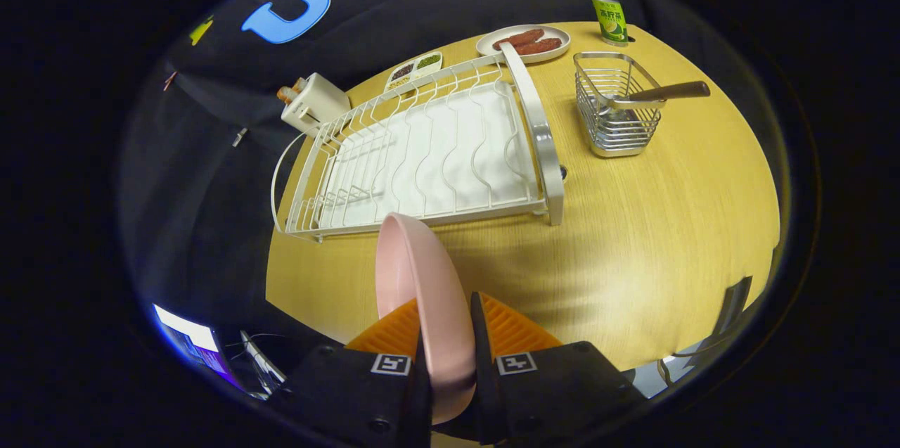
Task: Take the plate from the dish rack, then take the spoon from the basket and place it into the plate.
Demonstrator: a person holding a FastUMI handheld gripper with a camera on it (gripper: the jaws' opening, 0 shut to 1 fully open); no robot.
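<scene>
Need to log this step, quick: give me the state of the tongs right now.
Tongs: closed on the pink plate, held on edge between both fingers, above the table in front of the dish rack.

Single fisheye view, mounted on the gripper (446, 335), looking forward along its fingers and down at an angle onto the table (633, 237). Dish rack (429, 152) sits near, just beyond the fingers. Basket (617, 114), food plate (524, 42) and bottle (609, 14) lie far right, against the booth wall.
</scene>
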